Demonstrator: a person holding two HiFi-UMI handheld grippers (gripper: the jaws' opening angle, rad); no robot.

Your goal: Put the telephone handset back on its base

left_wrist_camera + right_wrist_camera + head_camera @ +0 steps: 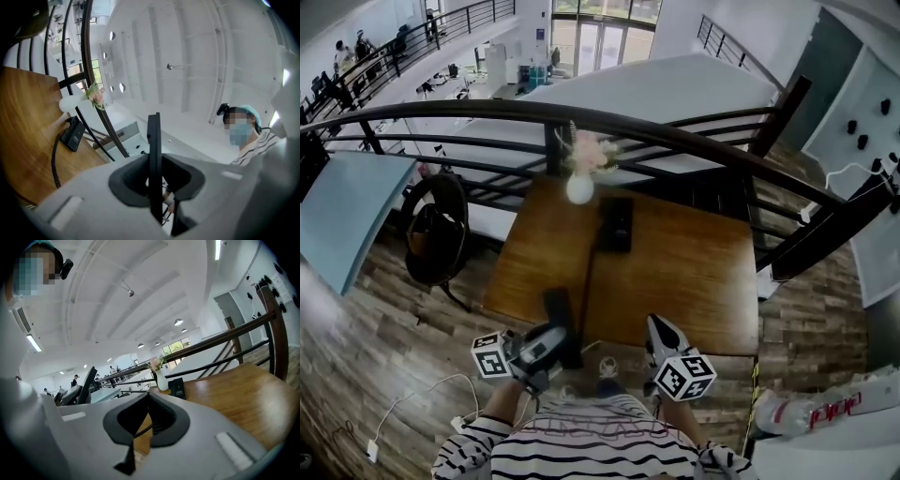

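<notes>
Jaws of the left gripper (154,182) are clamped on the telephone handset (154,140), which is seen edge-on as a thin black slab standing upright between the pads. It appears to be gripped across its narrow thickness, probably so that its face can later be laid flat into the cradle. The jaws of the right gripper (146,401) are drawn together on nothing, and that gripper is held low beside the left one, apparently kept clear as a spare.

The handset is held at the near edge of the wooden surface (694,272), close to the person's body. The base (616,223) lies at the far side, just beside a white vase (579,189), well apart from the handset. A dark cord (586,272) is stretched between them across the surface, so the carry is judged not yet made.
</notes>
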